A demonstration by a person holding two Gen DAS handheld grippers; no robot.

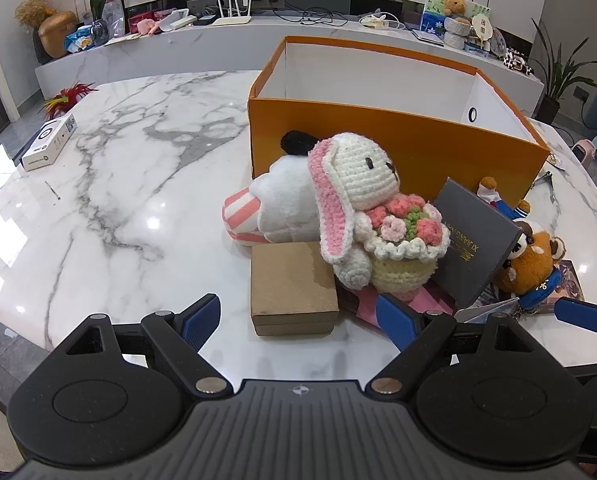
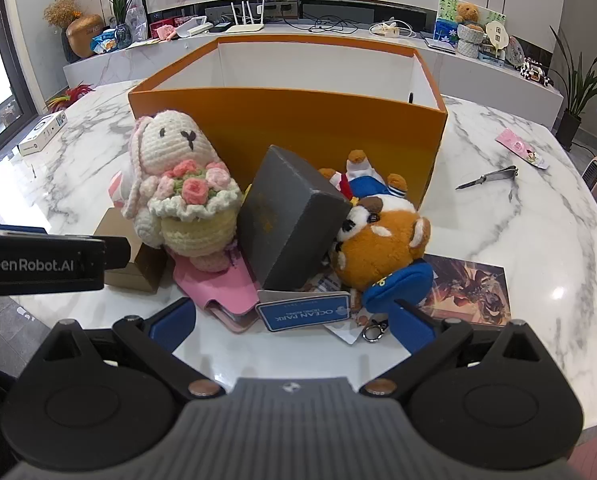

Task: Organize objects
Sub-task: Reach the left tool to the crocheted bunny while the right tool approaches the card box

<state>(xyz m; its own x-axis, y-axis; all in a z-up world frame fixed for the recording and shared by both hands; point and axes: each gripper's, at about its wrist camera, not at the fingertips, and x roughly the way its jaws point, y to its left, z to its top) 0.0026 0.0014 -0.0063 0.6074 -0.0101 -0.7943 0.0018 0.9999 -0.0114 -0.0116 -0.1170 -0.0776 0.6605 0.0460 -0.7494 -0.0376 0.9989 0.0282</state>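
- Lying heaped on the white marble table point(image 1: 118, 216), in front of the open orange cardboard box point(image 2: 298, 120): crocheted white rabbit with flower basket point(image 2: 182, 184), tilted grey box point(image 2: 290, 220), brown plush bear point(image 2: 382, 244), flat brown box point(image 1: 294, 292), pink wallet point(image 2: 222, 288).
- Left gripper point(image 1: 298, 312): jaws spread wide, nothing held.
- Right gripper point(image 2: 292, 320): jaws spread wide, nothing held.
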